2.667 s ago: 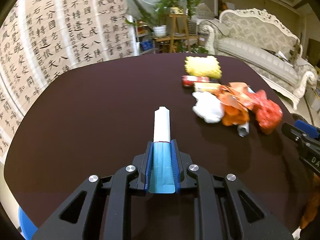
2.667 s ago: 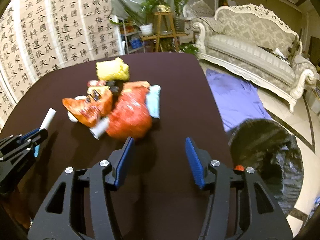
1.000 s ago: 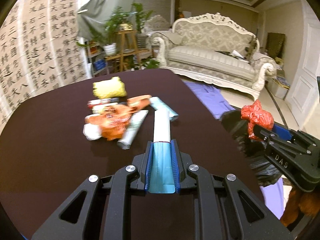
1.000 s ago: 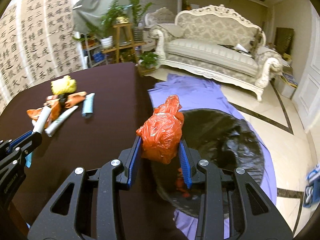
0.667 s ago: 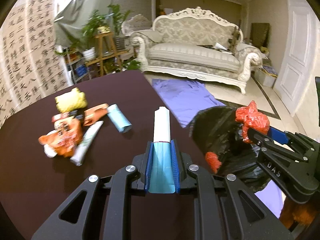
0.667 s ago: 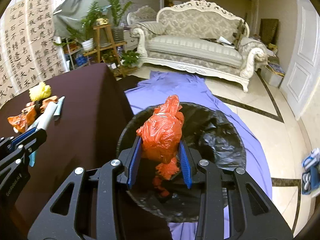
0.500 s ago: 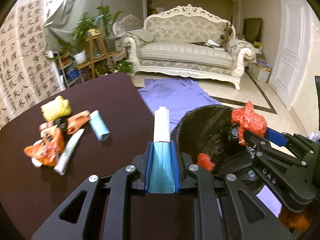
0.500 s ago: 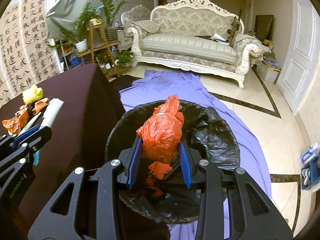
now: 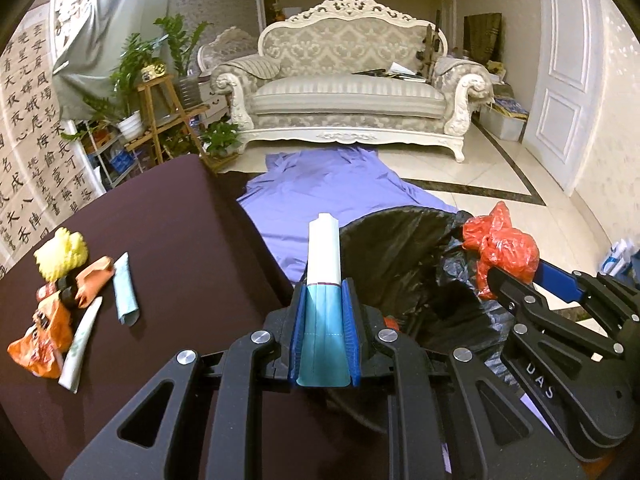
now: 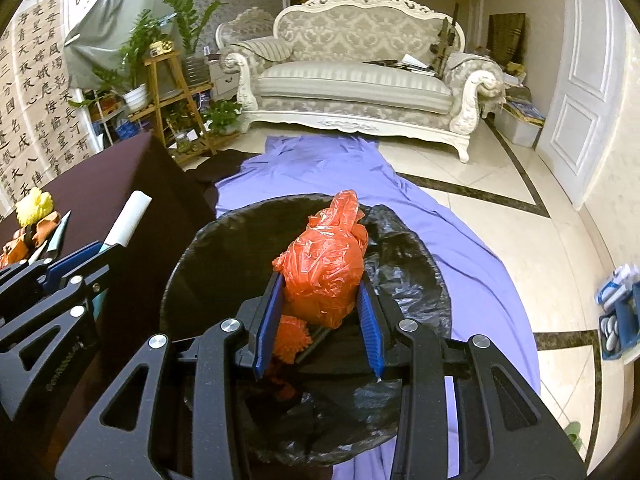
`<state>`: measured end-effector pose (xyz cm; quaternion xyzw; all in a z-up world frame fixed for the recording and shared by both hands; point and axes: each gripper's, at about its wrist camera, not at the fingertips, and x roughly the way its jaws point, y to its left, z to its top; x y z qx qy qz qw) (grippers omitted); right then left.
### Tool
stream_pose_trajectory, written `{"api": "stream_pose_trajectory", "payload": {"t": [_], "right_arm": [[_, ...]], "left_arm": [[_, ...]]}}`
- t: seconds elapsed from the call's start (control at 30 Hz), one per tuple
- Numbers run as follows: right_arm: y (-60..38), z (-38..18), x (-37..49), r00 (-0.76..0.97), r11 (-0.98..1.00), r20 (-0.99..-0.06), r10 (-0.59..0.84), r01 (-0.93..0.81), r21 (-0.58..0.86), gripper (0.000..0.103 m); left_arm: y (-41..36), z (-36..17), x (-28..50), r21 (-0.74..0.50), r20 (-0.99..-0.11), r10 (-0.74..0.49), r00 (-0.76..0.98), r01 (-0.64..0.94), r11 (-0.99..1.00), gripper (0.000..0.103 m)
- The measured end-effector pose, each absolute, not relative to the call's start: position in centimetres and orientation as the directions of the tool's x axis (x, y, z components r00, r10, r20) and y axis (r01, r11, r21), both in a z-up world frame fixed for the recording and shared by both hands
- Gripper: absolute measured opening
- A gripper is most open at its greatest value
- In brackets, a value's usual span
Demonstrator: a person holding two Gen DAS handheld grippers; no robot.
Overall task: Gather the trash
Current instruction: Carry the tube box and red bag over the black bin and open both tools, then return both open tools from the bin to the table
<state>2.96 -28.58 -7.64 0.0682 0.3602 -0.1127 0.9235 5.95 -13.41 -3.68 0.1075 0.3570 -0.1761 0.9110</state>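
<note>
Holding, left: our left gripper [image 9: 323,336] has its blue pads clamped on a white and teal tube [image 9: 324,276], whose white end juts forward over the table's edge toward the bin.
Holding, right: our right gripper [image 10: 319,322] squeezes a crumpled red plastic bag [image 10: 326,276] between its pads, directly above the bin's mouth.
Bin: we see a round trash bin lined with a black bag [image 10: 404,264] on the floor just beside the table, standing on a purple cloth [image 10: 320,168]; some orange trash [image 10: 292,338] lies inside it.
Table: on the dark brown table [image 9: 168,224] we see a cluster of leftover litter, namely a yellow crumpled piece [image 9: 62,250], orange wrappers [image 9: 40,340], a pale green tube [image 9: 80,344] and a light blue tube [image 9: 125,294].
Room: we face a cream sofa [image 9: 352,96] across the tiled floor.
</note>
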Motion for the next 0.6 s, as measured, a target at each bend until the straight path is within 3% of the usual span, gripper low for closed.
{"api": "stream_pose_trajectory", "payload": {"t": [0.13, 0.17, 0.2, 0.37, 0.6], "right_arm": [[-29.2, -7.9, 3.4, 0.711, 0.959, -0.684, -0.164, 0.276, 0.057, 0.042], [-29.4, -8.0, 3.4, 0.710, 0.958, -0.684, -0.165, 0.281, 0.061, 0.045], [-29.4, -7.9, 3.5, 0.710, 0.956, -0.684, -0.171, 0.288, 0.060, 0.048], [-29.5, -7.8, 3.4, 0.707, 0.953, -0.683, -0.183, 0.298, 0.053, 0.048], [-28.5, -7.6, 3.3, 0.717, 0.964, -0.680, -0.151, 0.259, 0.058, 0.048]], "left_arm": [[-13.9, -3.8, 6.5, 0.058, -0.698, -0.258, 0.668, 0.412, 0.909, 0.023], [-14.0, -3.9, 6.6, 0.060, -0.700, -0.257, 0.666, 0.414, 0.908, 0.030], [-13.9, -3.9, 6.7, 0.062, -0.702, -0.255, 0.665, 0.413, 0.909, 0.043], [-13.4, -3.7, 6.7, 0.054, -0.693, -0.248, 0.677, 0.391, 0.919, 0.060], [-10.9, -2.9, 5.7, 0.076, -0.671, -0.198, 0.715, 0.332, 0.940, 0.063]]}}
